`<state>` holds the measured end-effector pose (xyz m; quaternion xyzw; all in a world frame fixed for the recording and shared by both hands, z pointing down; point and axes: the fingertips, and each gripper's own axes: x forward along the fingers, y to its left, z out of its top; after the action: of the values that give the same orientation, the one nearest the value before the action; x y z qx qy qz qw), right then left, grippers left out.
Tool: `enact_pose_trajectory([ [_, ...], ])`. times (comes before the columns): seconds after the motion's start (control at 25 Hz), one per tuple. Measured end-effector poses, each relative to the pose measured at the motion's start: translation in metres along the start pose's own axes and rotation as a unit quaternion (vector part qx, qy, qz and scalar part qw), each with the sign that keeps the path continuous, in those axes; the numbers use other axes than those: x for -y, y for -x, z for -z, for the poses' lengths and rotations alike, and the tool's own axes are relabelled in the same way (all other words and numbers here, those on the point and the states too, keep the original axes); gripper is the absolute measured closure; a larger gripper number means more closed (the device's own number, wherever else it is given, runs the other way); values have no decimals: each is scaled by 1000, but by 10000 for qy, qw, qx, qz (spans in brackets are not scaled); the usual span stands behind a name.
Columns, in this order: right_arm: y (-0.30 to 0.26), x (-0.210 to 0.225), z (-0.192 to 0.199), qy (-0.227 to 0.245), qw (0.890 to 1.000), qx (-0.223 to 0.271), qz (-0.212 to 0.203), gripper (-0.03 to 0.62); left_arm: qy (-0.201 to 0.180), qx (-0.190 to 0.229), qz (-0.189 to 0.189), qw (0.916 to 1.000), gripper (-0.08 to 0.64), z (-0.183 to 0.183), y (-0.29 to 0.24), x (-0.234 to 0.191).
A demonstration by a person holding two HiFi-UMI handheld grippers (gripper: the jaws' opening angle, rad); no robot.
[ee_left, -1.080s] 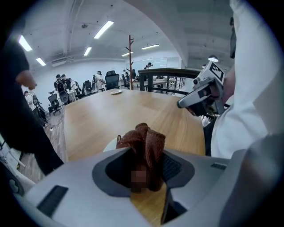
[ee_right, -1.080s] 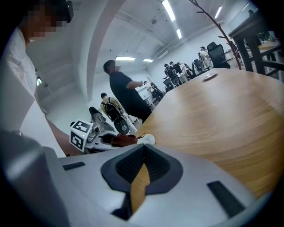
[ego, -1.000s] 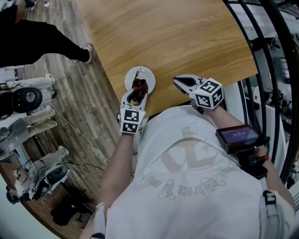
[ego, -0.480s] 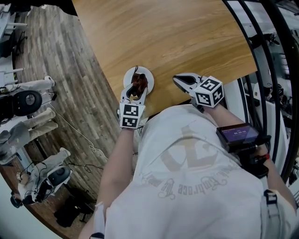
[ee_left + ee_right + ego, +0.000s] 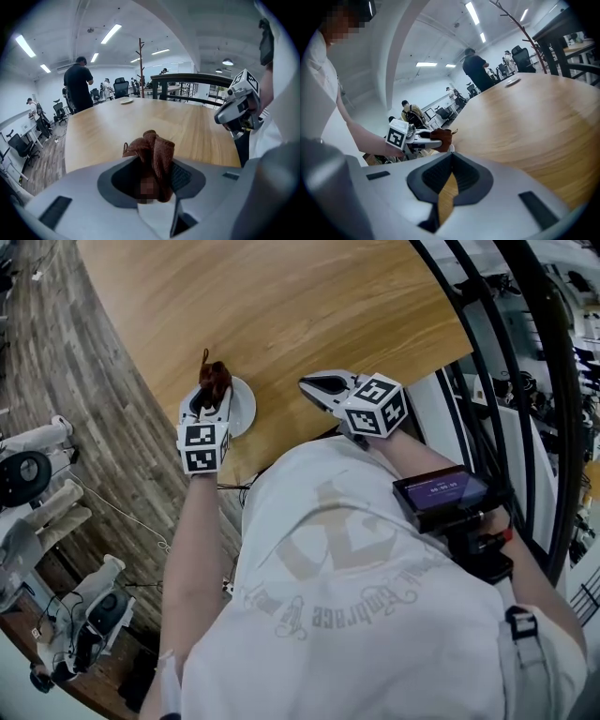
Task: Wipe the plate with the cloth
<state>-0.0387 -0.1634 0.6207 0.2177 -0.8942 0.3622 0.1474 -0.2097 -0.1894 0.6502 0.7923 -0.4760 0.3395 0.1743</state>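
A small white plate (image 5: 242,409) lies on the wooden table (image 5: 309,306) near its curved near edge. My left gripper (image 5: 213,392) is over the plate's far left rim, shut on a brown cloth (image 5: 215,378). In the left gripper view the cloth (image 5: 155,151) stands bunched between the jaws of that gripper (image 5: 154,174). My right gripper (image 5: 315,384) rests over the table to the right of the plate, shut and holding nothing. The right gripper view shows its own jaws (image 5: 451,159) meeting at the tip, with the left gripper (image 5: 423,136) and the cloth (image 5: 443,138) beyond them.
The table's edge curves past the plate, with wood floor (image 5: 84,418) and white machines (image 5: 28,474) below on the left. A black railing (image 5: 487,343) runs along the right. A person in black (image 5: 79,84) stands at the table's far end, near another plate (image 5: 126,101).
The left gripper has carried the cloth from the middle of the plate to its far left rim. The head view has shifted, and the right gripper stays shut beside the plate.
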Motion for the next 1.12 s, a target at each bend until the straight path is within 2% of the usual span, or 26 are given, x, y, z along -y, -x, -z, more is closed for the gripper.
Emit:
enact_pose_trajectory([
  [0.28,1,0,-2,17,10000,-5,21,580,-83,13,247,9997,391,-14,-6,10],
  [0.44,0,0,-1,49,10000,-9,-15,580,-33,20,374,9993,391,-4,4,31],
  [0.6,-1,-2,1,80,9999,-18,-63,580,-147,77,500,9986,391,3,19,58],
  [0.76,-3,-4,1,81,9999,-31,-91,579,-36,62,656,9978,391,11,32,79],
  [0.88,-3,-4,1,88,9999,-35,-98,580,-137,93,830,9964,391,11,35,96],
  [1.12,-3,-3,3,60,9999,-42,-90,580,-278,136,844,9960,391,-2,16,91],
])
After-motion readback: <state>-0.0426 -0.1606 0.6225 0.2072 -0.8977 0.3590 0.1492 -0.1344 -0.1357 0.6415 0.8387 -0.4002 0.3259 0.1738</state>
